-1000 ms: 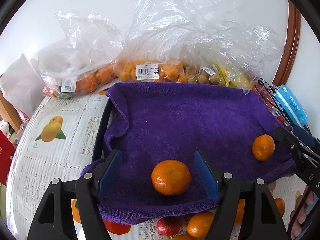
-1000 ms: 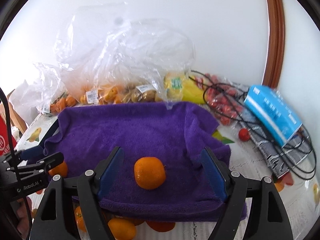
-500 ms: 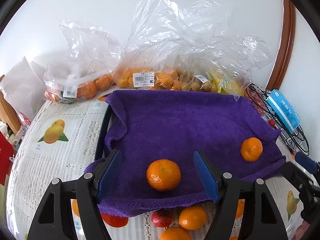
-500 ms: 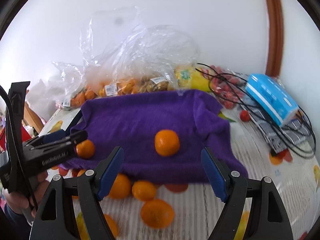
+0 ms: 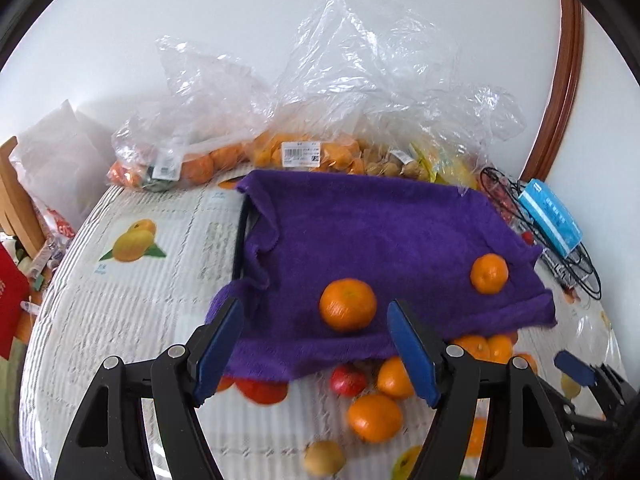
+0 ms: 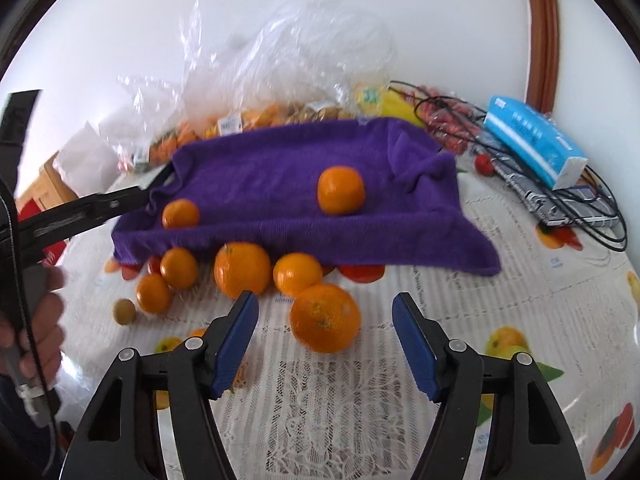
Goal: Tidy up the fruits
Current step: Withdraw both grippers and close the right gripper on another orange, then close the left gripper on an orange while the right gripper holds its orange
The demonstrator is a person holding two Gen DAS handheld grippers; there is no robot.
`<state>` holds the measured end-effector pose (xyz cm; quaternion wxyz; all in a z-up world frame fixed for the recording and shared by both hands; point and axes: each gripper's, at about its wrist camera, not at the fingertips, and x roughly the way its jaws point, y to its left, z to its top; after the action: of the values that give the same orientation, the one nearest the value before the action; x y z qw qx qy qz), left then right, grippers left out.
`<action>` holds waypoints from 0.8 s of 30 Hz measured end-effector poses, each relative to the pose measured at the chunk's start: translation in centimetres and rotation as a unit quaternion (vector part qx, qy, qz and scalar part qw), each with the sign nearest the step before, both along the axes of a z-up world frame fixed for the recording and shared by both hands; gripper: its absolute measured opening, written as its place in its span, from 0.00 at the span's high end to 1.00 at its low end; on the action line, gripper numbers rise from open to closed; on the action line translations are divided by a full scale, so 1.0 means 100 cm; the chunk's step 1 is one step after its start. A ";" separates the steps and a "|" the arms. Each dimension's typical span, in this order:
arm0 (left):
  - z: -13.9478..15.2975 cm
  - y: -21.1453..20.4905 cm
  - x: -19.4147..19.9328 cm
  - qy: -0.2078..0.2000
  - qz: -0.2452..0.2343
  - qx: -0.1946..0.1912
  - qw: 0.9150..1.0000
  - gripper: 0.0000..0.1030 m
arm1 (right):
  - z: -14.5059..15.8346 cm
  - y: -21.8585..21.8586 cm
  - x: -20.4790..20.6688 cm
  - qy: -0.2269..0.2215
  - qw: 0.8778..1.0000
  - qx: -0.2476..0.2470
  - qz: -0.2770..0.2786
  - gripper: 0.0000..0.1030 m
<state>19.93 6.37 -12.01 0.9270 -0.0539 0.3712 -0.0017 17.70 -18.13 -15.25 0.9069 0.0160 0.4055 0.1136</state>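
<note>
On the left wrist view, the left gripper (image 5: 316, 350) is hovering with its blue pads (image 5: 410, 354) spread wide and nothing between them. Beyond it, a purple towel (image 5: 360, 232) is lying draped over a dark tray (image 5: 241, 240), whose edge is showing at 10 o'clock of the towel. Two oranges are sitting on the towel: a bigger orange (image 5: 348, 305) just past the pads and a smaller one (image 5: 489, 273) toward 2 o'clock of it, well apart. More fruit is lying on the tablecloth (image 5: 132, 304) at the towel's near edge, among it a red fruit (image 5: 347, 379) and a loose orange (image 5: 374, 417). Clear bags (image 5: 320, 120) of fruit are piling up at 12 o'clock against the wall, and a blue pack (image 5: 550, 217) is lying at 3 o'clock on black cables.

From the right wrist view, the right gripper (image 6: 324, 346) is also standing wide, gripping nothing, with a large orange (image 6: 325, 317) lying on the tablecloth between and just ahead of its tips. Four more oranges (image 6: 242, 269) are sitting in a cluster at the towel's edge toward 11 o'clock, with a small brownish fruit (image 6: 124, 311) at 9 o'clock. Both towel oranges are showing here too. At 9 o'clock a hand (image 6: 44, 320) is gripping the left tool's handle.
</note>
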 end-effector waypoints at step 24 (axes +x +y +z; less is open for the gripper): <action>-0.029 -0.018 -0.041 0.057 -0.054 -0.020 0.997 0.29 | -0.020 -0.010 -0.009 0.007 1.000 -0.010 0.012 0.58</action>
<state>15.85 4.54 -14.90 0.9017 -0.0528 0.4254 -0.0562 16.81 -19.13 -17.24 0.9027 0.0026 0.4133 0.1199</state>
